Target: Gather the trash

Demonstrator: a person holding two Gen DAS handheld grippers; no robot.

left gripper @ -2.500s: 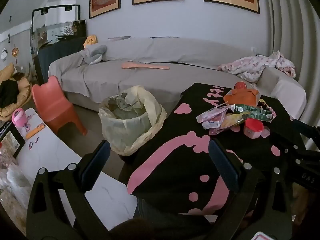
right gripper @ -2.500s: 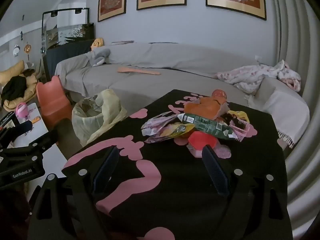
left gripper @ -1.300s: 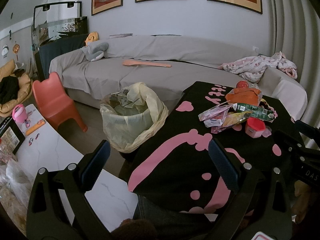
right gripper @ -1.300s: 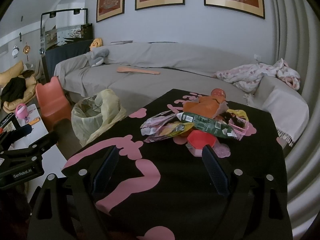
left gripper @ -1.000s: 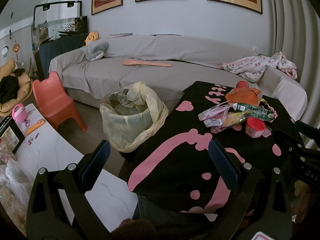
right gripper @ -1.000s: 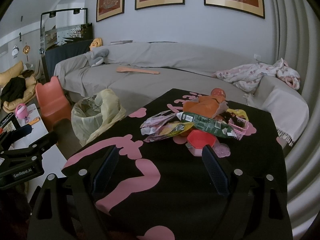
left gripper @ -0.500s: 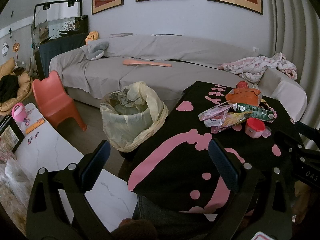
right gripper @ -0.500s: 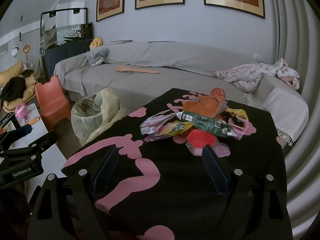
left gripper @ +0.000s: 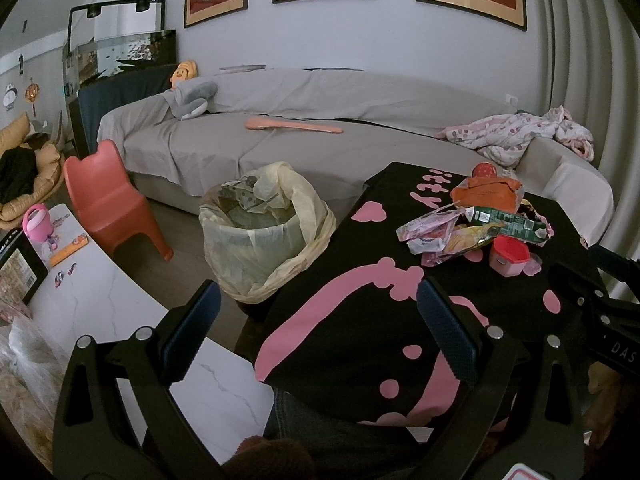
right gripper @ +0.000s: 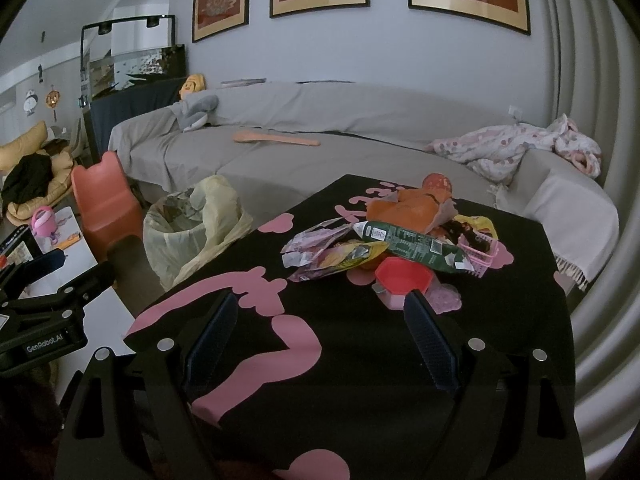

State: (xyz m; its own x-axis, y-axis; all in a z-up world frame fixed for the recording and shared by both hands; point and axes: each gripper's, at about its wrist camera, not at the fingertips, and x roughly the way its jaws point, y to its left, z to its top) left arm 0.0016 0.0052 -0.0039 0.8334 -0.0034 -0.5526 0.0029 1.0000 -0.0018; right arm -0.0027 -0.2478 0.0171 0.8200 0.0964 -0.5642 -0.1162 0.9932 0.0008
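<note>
Black cloth with pink shapes covers the counter (right gripper: 500, 320), and the trash (right gripper: 384, 240) sits heaped at its far end: wrappers, an orange bag (right gripper: 408, 208), a green packet (right gripper: 412, 244) and a red tub (right gripper: 402, 280) at the near edge. Left of the counter on the floor stands the bin (left gripper: 260, 248), lined with a pale yellow bag. Both the left claw (left gripper: 316, 324) and the right claw (right gripper: 320, 328) hang spread wide and empty, short of the heap.
</note>
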